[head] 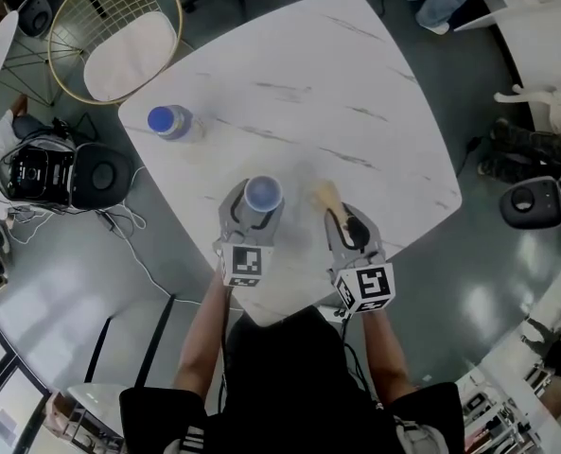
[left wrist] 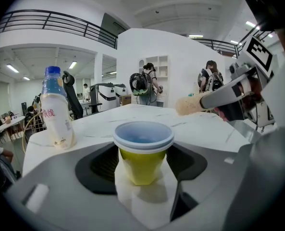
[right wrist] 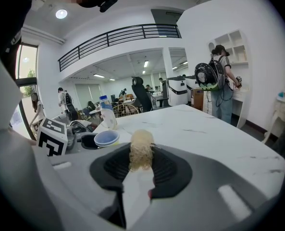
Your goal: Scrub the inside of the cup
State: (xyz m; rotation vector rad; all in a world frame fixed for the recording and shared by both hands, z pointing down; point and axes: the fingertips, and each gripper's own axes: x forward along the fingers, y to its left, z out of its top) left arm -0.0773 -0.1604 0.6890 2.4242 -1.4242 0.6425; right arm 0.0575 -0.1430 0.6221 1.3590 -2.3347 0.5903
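Nearest, left gripper [head: 257, 214]: closed on the yellow cup [left wrist: 141, 163], with a pad against each side just under the rim.
Cup position: upright on the white marbled surface [head: 356, 83], near the person's edge, mouth open upward.
Grip risk: the cup looks thin and light, so a harder squeeze may buckle the wall, while a looser one may let it spin or slide once scrubbing starts.
Right gripper [right wrist: 141, 166]: clamped on the handle of a scrub brush [right wrist: 141, 150], its pale bristle head pointing forward.
Brush risk: the head sits beside the cup and apart from it. Coming in low or off-centre, it would likely catch the rim and tip the cup out of the pads.
Bottle [head: 169, 121]: stands well apart at the far left, so a knock seems unlikely.
Hard to make out, cup: its foot is hidden behind the gripper body, and the blue inside shows no clear dirt or bottom.
Hard to make out, brush: the handle is mostly buried between the pads, so how securely it is held is unclear.
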